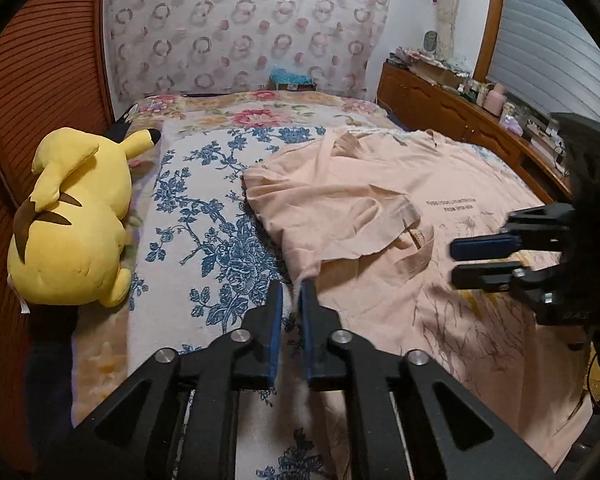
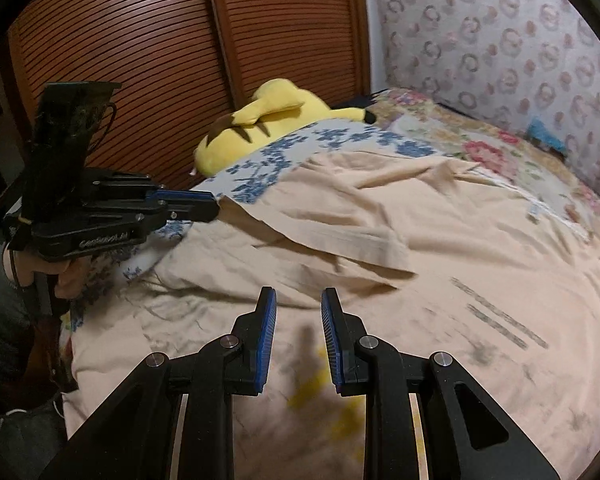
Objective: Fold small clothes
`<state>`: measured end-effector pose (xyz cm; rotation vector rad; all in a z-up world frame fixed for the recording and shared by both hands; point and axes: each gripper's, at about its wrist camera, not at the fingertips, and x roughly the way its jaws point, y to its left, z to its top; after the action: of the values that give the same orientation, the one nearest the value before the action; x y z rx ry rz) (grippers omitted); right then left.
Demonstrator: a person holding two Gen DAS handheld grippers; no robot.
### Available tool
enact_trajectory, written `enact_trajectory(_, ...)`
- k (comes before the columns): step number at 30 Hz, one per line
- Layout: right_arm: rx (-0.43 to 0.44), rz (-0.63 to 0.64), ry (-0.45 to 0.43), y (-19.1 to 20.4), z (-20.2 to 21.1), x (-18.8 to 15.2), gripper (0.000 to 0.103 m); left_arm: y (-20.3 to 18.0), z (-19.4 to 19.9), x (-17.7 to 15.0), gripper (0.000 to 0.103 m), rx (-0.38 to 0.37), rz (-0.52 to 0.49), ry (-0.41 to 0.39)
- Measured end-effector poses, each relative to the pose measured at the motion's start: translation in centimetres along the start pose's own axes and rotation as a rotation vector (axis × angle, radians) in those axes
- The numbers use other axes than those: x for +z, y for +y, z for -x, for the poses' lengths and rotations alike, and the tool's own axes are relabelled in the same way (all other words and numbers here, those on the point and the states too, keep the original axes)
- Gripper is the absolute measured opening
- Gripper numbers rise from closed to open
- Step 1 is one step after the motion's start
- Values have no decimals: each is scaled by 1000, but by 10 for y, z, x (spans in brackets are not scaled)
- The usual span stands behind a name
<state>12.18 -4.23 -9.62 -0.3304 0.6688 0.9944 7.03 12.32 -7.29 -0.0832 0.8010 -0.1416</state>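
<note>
- The peach T-shirt lies spread on the bed, its printed front facing up, and its left side is already turned over toward the middle.
- The left gripper pinches the edge of that turned flap; its blue fingers are almost together, with a thin strip of cloth between them.
- In the right wrist view the flap rises from the left gripper and slopes down across the shirt.
- The right gripper hovers over the lower printed part, its fingers slightly apart, and nothing is between them.
- To do this fold well, the person should probably carry the flap across low and flat, so that the edge lands straight.
- The free gripper could press the shirt body down, so it does not slide on the blue flowered sheet.
- A yellow plush toy rests at the left side of the bed, well apart from the shirt.
</note>
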Motion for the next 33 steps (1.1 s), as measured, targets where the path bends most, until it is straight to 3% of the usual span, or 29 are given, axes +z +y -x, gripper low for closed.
enact_trajectory(4, 44, 20, 9, -1, -12, 10, 24, 1, 15, -2, 29, -34, 14, -43)
enact_trajectory(5, 55, 27, 11, 1, -14, 12, 24, 2, 20, -2, 38, -33, 20, -55)
enact_trajectory(10, 98, 73, 38, 5, -33, 23, 24, 15, 36, -3, 44, -4, 49, -91)
enact_trajectory(12, 110, 91, 50, 8, -41, 27, 24, 20, 40, -5, 58, 18, 54, -100)
enact_trajectory(15, 132, 103, 67, 10, -52, 32, 24, 30, 44, -7, 66, 29, 73, -104)
enact_trajectory(24, 120, 126, 108, 8, -63, 30, 24, 38, 38, -20, 67, 37, 102, -87)
enact_trajectory(26, 110, 150, 109, 8, -61, 28, 18, 37, 35, -21, 67, 36, 105, -84)
enact_trajectory(28, 101, 176, 113, 16, -65, 27, 6, 36, 33, -22, 67, 32, 108, -82)
enact_trajectory(33, 112, 195, 91, 26, -55, 24, 2, 32, 32, -23, 67, 36, 104, -75)
